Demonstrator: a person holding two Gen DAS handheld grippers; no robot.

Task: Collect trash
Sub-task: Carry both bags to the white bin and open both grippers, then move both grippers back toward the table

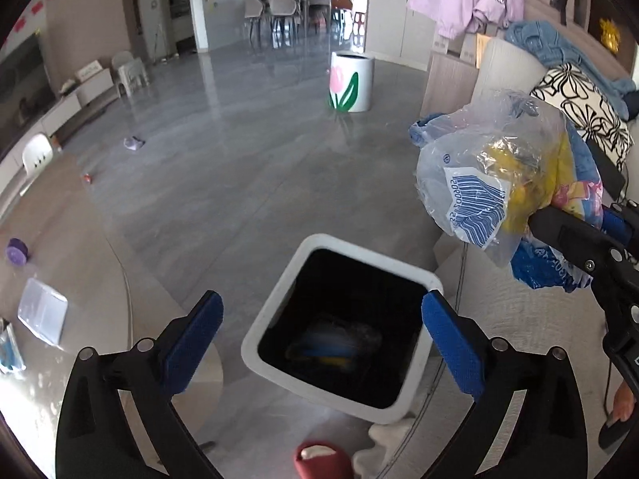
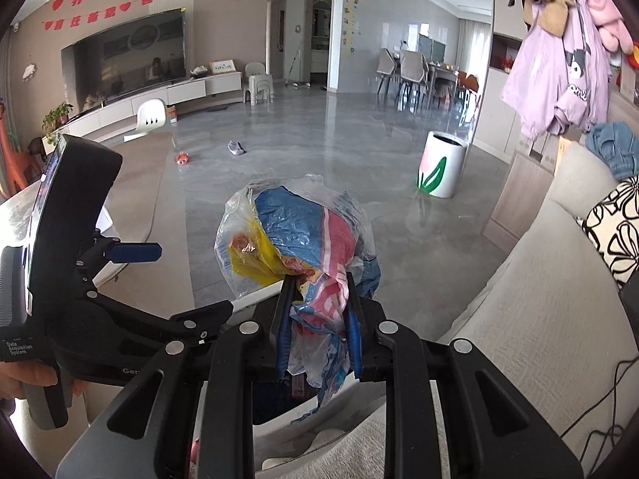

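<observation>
A white square trash bin (image 1: 275, 303) stands on the floor below my left gripper (image 1: 321, 339), with blurred blue and yellow trash (image 1: 331, 345) at its dark bottom. My left gripper is open and empty above the bin's mouth. My right gripper (image 2: 319, 319) is shut on a crumpled bundle of plastic wrappers (image 2: 295, 235), clear, blue, yellow and pink. The bundle (image 1: 491, 183) shows in the left wrist view up right of the bin, held by the right gripper (image 1: 567, 239). The bin's rim (image 2: 255, 299) shows just below the bundle in the right wrist view.
A table (image 1: 60, 263) at left holds a purple object (image 1: 16, 250) and a clear box (image 1: 42, 311). A sofa (image 2: 539, 319) with a patterned cushion (image 1: 579, 107) is at right. A tulip-painted bin (image 1: 350, 82) stands farther off. A sock (image 1: 133, 143) and red scrap (image 1: 87, 177) lie on the floor.
</observation>
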